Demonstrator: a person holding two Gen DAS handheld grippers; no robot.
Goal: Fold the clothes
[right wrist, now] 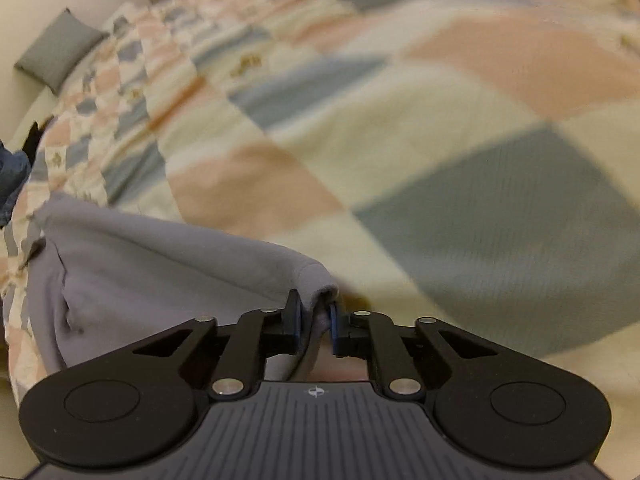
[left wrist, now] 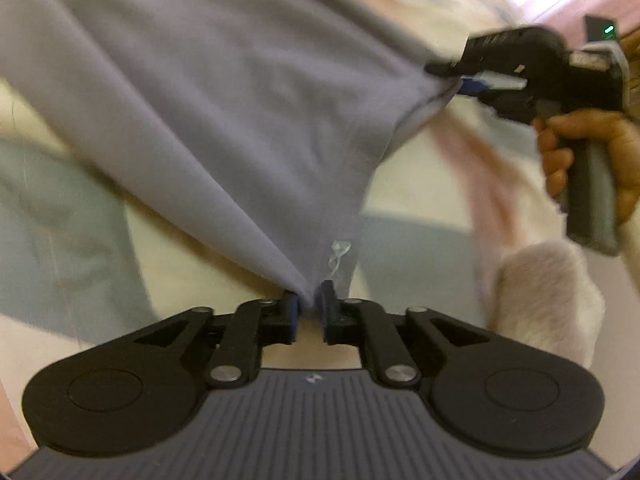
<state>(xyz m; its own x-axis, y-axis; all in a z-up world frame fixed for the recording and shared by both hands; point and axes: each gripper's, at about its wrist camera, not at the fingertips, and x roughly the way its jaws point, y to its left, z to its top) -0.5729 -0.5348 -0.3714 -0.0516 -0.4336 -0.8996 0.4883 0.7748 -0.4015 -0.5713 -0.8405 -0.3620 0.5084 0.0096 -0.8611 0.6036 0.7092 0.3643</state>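
Observation:
A pale lavender-grey garment [left wrist: 224,92] hangs stretched in the air between both grippers. My left gripper [left wrist: 308,306] is shut on one corner of it, the cloth fanning up and away from the blue pads. In the left wrist view my right gripper [left wrist: 460,80] is at the upper right, shut on another corner, with a hand [left wrist: 580,152] round its handle. The right wrist view shows the right gripper [right wrist: 316,312] pinching a rolled hem of the same garment [right wrist: 160,264], which sags to the left over the bed.
A patchwork quilt [right wrist: 440,140] in cream, peach and grey-blue squares covers the bed below. A grey cushion [right wrist: 60,50] lies at the far left corner. Dark blue clothing [right wrist: 12,176] sits at the left edge. A fuzzy pale sleeve [left wrist: 548,300] is at the right.

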